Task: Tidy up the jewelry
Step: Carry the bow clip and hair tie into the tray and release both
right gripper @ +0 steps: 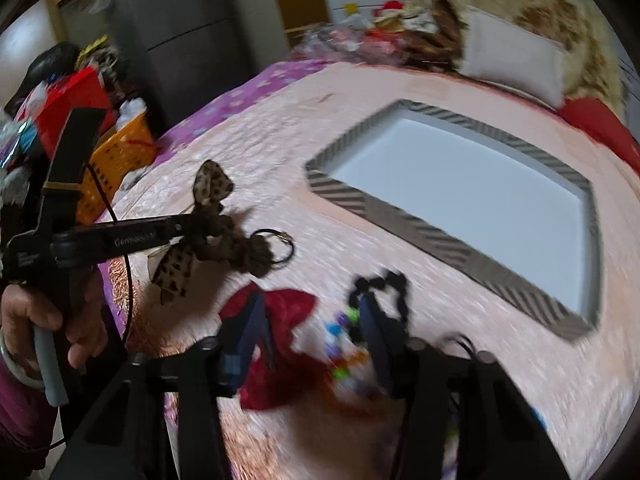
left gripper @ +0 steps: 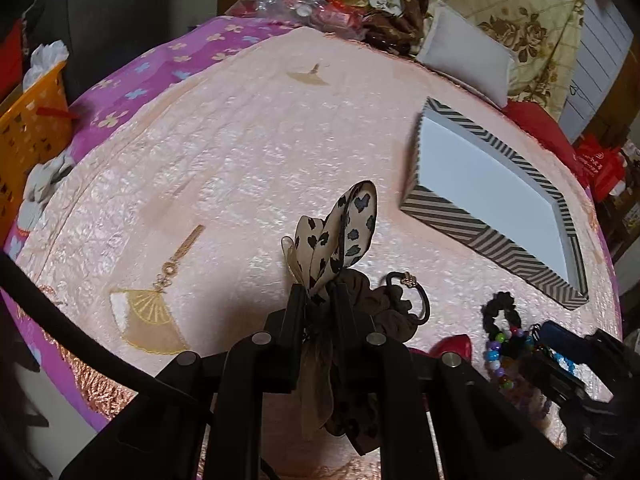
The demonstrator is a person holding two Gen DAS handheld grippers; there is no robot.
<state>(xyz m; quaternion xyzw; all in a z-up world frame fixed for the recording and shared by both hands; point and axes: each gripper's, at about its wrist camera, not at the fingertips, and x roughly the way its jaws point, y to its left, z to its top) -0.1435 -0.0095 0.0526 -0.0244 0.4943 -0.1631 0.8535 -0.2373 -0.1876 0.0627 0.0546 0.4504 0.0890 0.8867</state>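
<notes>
My left gripper (left gripper: 319,292) is shut on a leopard-print bow (left gripper: 348,224) joined to a brown scrunchie (left gripper: 380,304), lifted off the pink bedspread (left gripper: 240,160). A thin black hair tie (left gripper: 420,300) with a gold charm hangs beside it. The right wrist view is blurred. It shows my right gripper (right gripper: 314,312) with jaws apart over a red bow (right gripper: 288,308) and coloured beads (right gripper: 340,332), its right finger against a black ruffled tie (right gripper: 384,284). The striped box (right gripper: 340,192) with a white inside lies open beyond. The left gripper (right gripper: 200,222) with its bow (right gripper: 212,188) appears at left.
An orange basket (left gripper: 32,128) stands off the bed's left side. A white pillow (left gripper: 468,52) and a floral quilt (left gripper: 528,32) lie at the far end, with a pile of clutter (left gripper: 320,0). A hand (right gripper: 36,316) grips the left gripper's handle. Bare bedspread stretches left of the box.
</notes>
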